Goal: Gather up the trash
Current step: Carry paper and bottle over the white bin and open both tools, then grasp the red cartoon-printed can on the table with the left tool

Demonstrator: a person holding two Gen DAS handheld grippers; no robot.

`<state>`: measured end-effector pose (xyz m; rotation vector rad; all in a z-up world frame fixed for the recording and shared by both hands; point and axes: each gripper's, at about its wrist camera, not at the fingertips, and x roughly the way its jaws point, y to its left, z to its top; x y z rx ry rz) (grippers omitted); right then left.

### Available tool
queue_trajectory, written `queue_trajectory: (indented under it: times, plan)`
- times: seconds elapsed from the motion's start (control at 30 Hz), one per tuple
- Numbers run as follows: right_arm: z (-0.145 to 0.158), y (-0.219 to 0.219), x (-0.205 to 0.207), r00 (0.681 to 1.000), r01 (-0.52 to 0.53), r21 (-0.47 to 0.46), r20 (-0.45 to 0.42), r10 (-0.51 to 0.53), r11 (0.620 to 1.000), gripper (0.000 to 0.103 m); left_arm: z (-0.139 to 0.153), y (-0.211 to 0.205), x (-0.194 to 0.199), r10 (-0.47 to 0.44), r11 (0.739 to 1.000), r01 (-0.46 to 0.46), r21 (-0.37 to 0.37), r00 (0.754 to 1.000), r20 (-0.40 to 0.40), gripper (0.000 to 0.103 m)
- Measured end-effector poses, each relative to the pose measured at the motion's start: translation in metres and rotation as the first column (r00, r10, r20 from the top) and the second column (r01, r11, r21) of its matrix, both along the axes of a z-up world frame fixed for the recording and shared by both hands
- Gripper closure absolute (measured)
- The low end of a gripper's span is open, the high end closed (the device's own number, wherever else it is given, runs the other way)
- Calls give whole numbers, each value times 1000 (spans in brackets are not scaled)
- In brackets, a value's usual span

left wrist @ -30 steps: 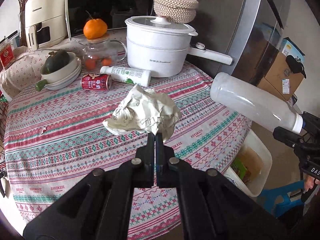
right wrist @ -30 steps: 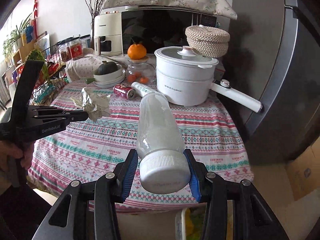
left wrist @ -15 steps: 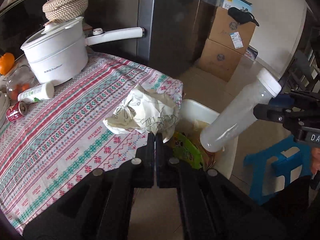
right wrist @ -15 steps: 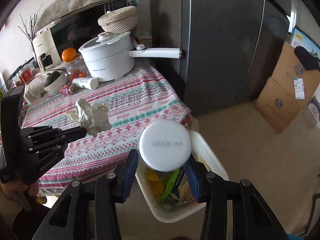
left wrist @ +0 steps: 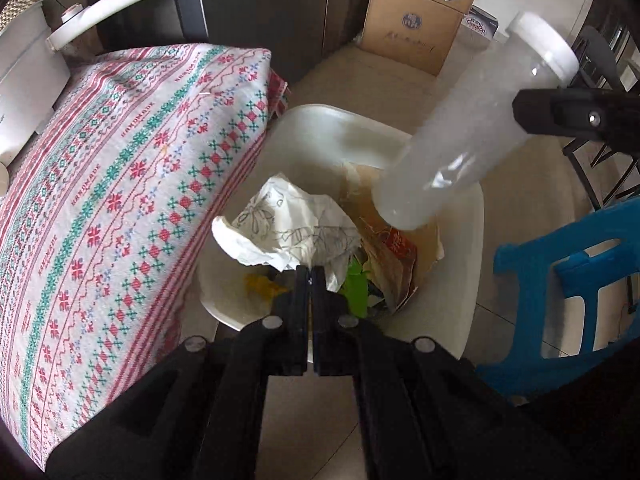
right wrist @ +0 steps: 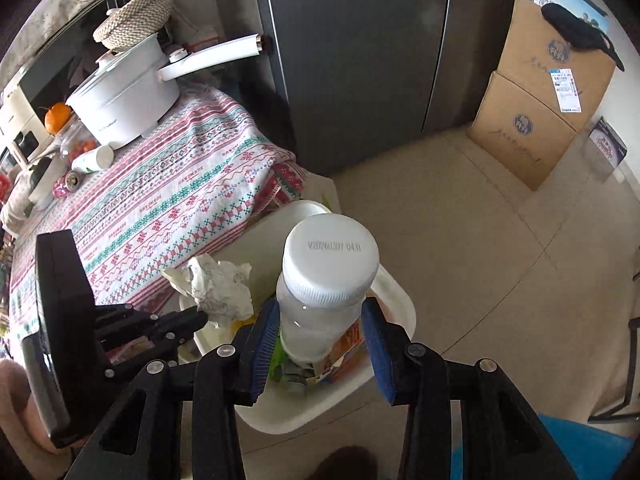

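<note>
My left gripper [left wrist: 310, 270] is shut on a crumpled white paper [left wrist: 288, 230] and holds it over the white trash bin [left wrist: 320, 128] on the floor. The paper also shows in the right wrist view [right wrist: 218, 288]. My right gripper [right wrist: 320, 320] is around a frosted plastic bottle [right wrist: 324, 280] with a white cap, tilted base-down over the bin [right wrist: 396, 300]. The jaws stand wider than the bottle, and a gap shows on each side. The bottle [left wrist: 460, 136] hangs above the bin's right side in the left wrist view.
The bin holds wrappers and paper [left wrist: 384, 256]. The table with a patterned cloth [left wrist: 120, 184] is left of it, with a white pot [right wrist: 124, 96], a can [right wrist: 66, 186] and a small bottle [right wrist: 94, 158]. A blue stool [left wrist: 568, 280], cardboard boxes [right wrist: 536, 120] and a dark fridge [right wrist: 352, 52] stand around.
Both grippers moved from over the table edge to directly above the bin and tilted down. The right jaws have opened off the bottle. The paper stays gripped.
</note>
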<state>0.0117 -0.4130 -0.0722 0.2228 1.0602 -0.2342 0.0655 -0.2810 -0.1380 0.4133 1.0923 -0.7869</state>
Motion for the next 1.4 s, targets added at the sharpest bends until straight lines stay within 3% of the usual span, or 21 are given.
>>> queue_trajectory:
  times: [0.03,0.07,0.1,0.17,0.2,0.23,0.57,0.83,0.9,1.1,1.23,1.4]
  plan:
    - [1,-2,1,1000,6,-2,5,-6,1000,72,-3,-2,0,-2,1000,2,6,1000,-1,102]
    - [1,-5,2,1000,6,0,9,-6,1000,95,-6,-3,0,-5,1000,5,13,1000,5,102]
    - [1,-10,3,1000,9,21,21,-10,1000,99,-6,-4,0,-4,1000,4,22,1000,15,99]
    - [3,-17,4,999,20,51,41,-22,999,99,-6,-4,1,1,999,-2,34,1000,14,79]
    - [5,-19,5,999,28,52,44,-30,998,99,-3,-1,2,14,999,-14,30,1000,19,65]
    - [4,-23,5,998,41,56,45,-43,998,99,0,0,4,26,999,-26,18,999,23,59]
    - [10,-22,1,997,31,75,62,-36,997,99,39,34,9,96,994,-94,-50,995,33,44]
    - [12,-15,-1,997,28,73,64,-33,997,98,59,63,24,153,986,-147,-83,986,63,19]
    - [13,-14,0,997,35,79,69,-40,996,94,64,71,26,178,982,-172,-81,981,72,17]
    - [20,-8,1,992,53,95,110,-63,994,38,77,109,41,275,959,-266,-100,958,82,6]
    - [28,1,5,988,47,96,145,-61,994,26,86,142,52,360,928,-351,-123,930,69,3]
    - [34,19,17,985,39,62,167,-49,997,16,94,192,69,485,869,-473,-148,873,53,1]
